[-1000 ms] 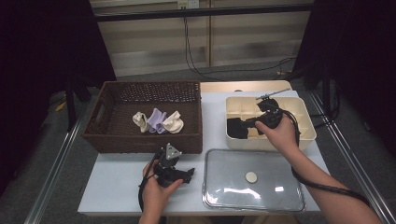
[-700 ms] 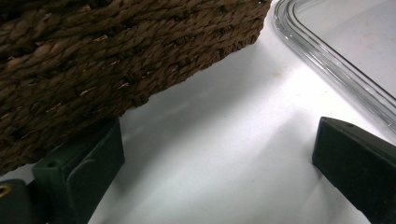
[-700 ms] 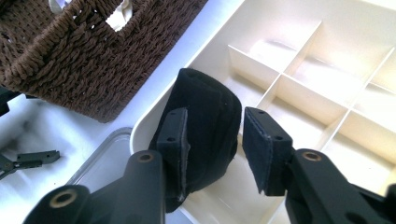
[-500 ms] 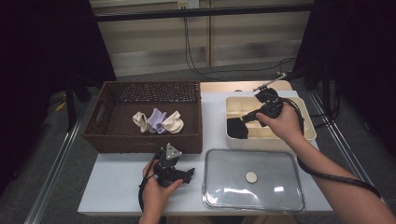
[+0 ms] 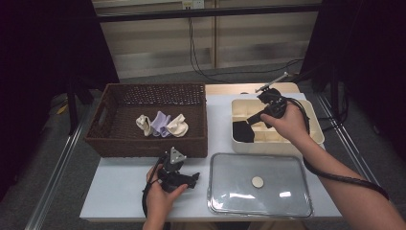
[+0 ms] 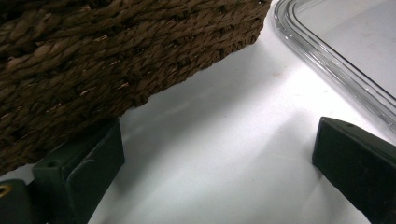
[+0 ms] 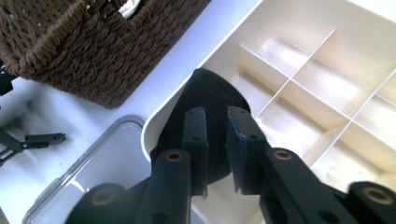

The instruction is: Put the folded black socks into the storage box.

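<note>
A black sock (image 5: 242,130) sits bunched in the front left compartment of the cream divided box (image 5: 277,146). My right gripper (image 5: 250,120) hovers just above it. In the right gripper view its jaws have just been closing and stand a narrow gap apart (image 7: 215,112), with nothing pinched between the pads. The black sock (image 7: 205,93) lies beyond them against the box wall (image 7: 299,28). My left gripper (image 5: 194,178) rests on the white table in front of the basket, jaws wide open (image 6: 219,140) and empty.
A brown wicker basket (image 5: 148,146) at the left holds a white (image 5: 142,123), a lavender (image 5: 160,123) and a cream (image 5: 178,125) rolled sock. A clear lid (image 5: 287,201) with a round knob lies in front of the box. The basket wall (image 6: 93,60) is close beside my left jaws.
My right hand has risen out of the box and its jaws have narrowed. The black sock stayed in its compartment. The left gripper has not moved.
</note>
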